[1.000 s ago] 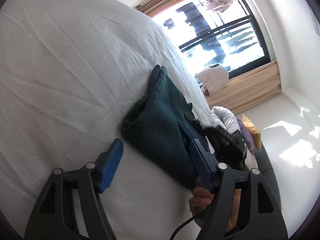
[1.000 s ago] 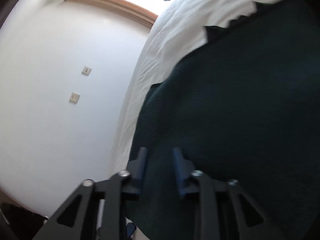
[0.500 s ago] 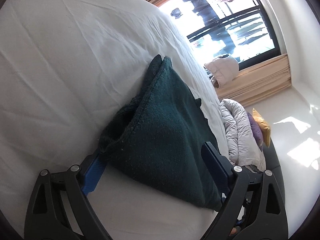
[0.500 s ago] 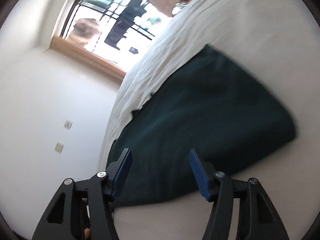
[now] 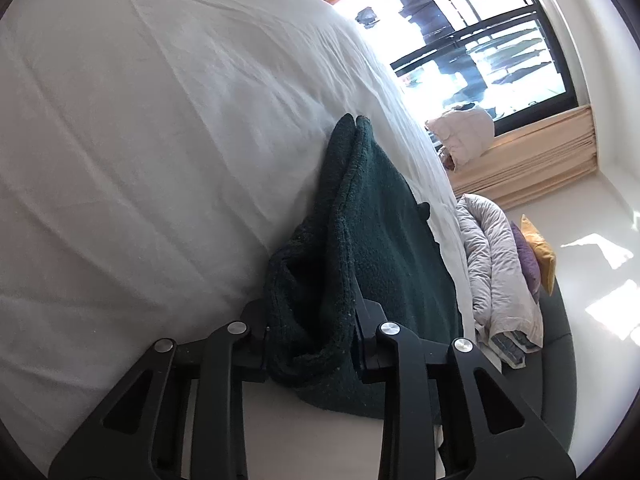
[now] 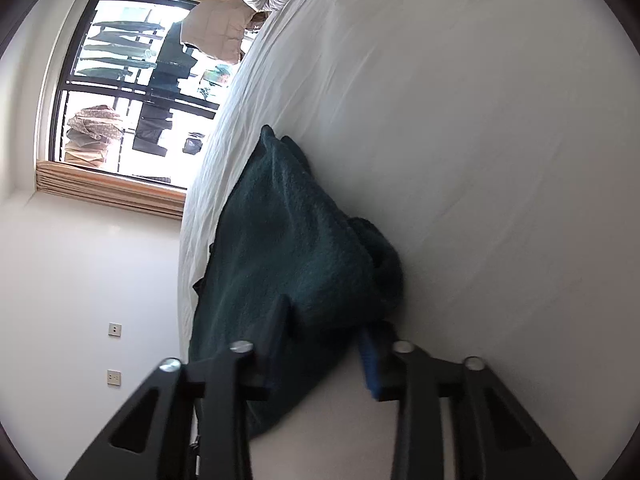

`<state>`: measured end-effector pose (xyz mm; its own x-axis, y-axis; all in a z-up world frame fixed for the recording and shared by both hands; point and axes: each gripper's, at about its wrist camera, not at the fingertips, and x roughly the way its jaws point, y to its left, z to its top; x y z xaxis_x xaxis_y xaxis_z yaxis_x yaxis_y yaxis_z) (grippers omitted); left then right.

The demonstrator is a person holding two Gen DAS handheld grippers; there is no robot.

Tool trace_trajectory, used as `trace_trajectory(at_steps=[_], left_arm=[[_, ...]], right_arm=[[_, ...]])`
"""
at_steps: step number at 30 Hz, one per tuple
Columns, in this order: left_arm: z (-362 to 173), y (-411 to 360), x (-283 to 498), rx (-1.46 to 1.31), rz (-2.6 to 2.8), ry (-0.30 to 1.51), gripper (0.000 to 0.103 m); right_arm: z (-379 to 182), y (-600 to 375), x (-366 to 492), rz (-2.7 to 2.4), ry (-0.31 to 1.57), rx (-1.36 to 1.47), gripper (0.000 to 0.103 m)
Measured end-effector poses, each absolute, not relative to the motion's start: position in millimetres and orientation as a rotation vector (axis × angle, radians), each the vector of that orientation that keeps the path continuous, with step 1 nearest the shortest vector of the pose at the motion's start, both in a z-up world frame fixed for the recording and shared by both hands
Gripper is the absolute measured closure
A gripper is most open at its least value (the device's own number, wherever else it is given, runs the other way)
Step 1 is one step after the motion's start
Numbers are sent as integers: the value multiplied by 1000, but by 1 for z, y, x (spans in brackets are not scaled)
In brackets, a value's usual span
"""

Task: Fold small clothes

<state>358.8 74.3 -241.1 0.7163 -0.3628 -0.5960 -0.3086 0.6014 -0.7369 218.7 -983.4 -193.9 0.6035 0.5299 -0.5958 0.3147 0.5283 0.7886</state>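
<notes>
I have the dark green garment lying on the white bed sheet, near the bed's edge on the window side, and it already sits doubled over: in my left wrist view two layers run side by side to a narrow far tip, so I judge at least one fold is made. My left gripper has just been closing, and its jaws now pinch the near bunched end of the cloth, with the thick rolled edge squeezed between them. My right gripper has also just been closing; the cloth's near end fills the gap between its jaws and bulges above them, so I read it as gripping too, though the left jaw is partly buried in the fabric. Both of my tongs therefore hold the same near end of the garment, one at each corner as far as I can tell. What is left, I think, is to carry this end over toward the far tip for another fold, then flatten the bundle. The heaped quilt beyond the bed is not part of this.
</notes>
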Motion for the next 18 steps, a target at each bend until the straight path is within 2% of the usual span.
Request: trace_trajectory(at_steps=[3,7,13,16,18], left_arm=[[-244,74,360,-941,-40,805,84],[-244,74,355,-922,-49,808,90],[-246,74,352,-902,-60,798,91],[-246,74,352,-898,-66,792,91],[-246,75,351,-899,-65,784,92]], right_arm=[[-207,-999,206,151,943,1065,93],[-215,-1001,192,144,910,1068,95],[-218,-1004,197,175,908,1086,95],[-212,-1012,193,179,914,1104,80],[-196,-1014,184,134,898,1040,57]])
